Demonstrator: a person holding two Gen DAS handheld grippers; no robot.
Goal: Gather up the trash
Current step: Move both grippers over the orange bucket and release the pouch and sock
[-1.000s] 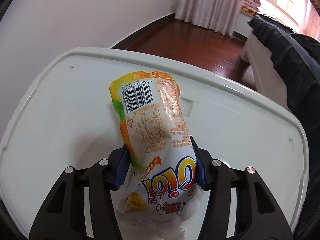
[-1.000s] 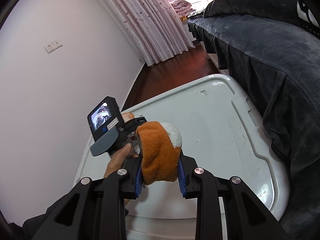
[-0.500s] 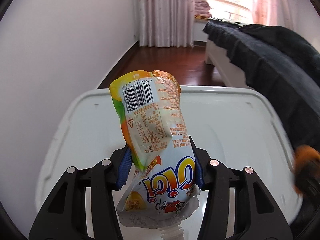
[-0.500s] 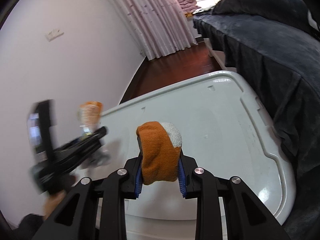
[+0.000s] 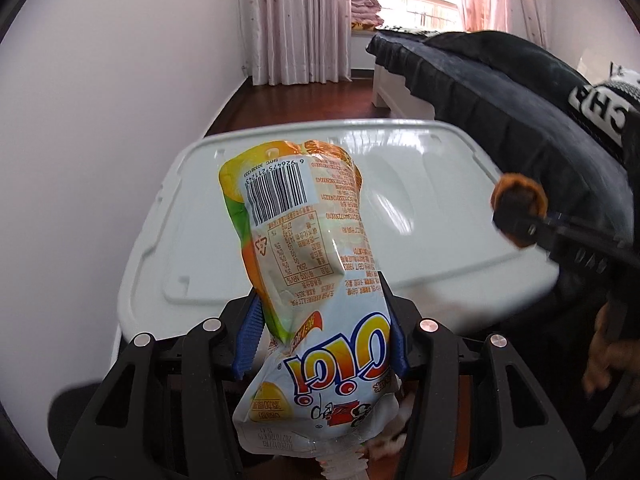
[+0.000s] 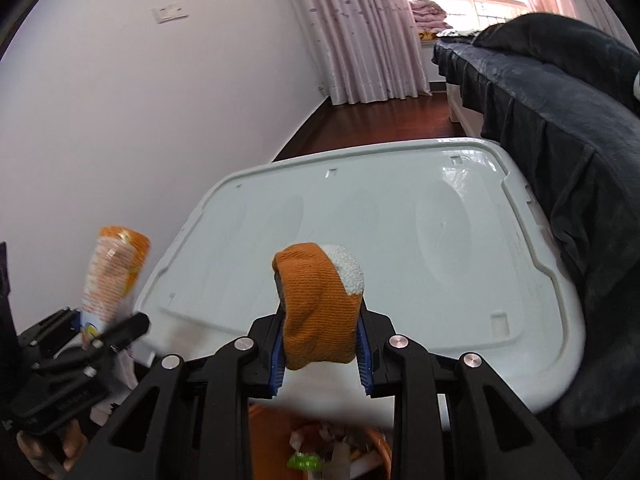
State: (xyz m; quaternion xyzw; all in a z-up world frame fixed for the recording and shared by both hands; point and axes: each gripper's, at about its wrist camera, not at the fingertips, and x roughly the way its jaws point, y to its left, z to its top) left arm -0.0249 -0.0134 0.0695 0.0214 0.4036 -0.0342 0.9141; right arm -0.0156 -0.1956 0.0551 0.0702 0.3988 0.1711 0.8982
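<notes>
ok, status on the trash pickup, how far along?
Done: the white bin lid shows bare. In hand: left gripper grips the drink pouch; right gripper grips the orange glove. Left: drop both. An orange container holding scraps shows just below the right gripper, likely the destination.

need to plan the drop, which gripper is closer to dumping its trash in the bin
Right, likely: the right gripper holds the orange glove directly above the orange bin; the left gripper's pouch sits off to the side.
</notes>
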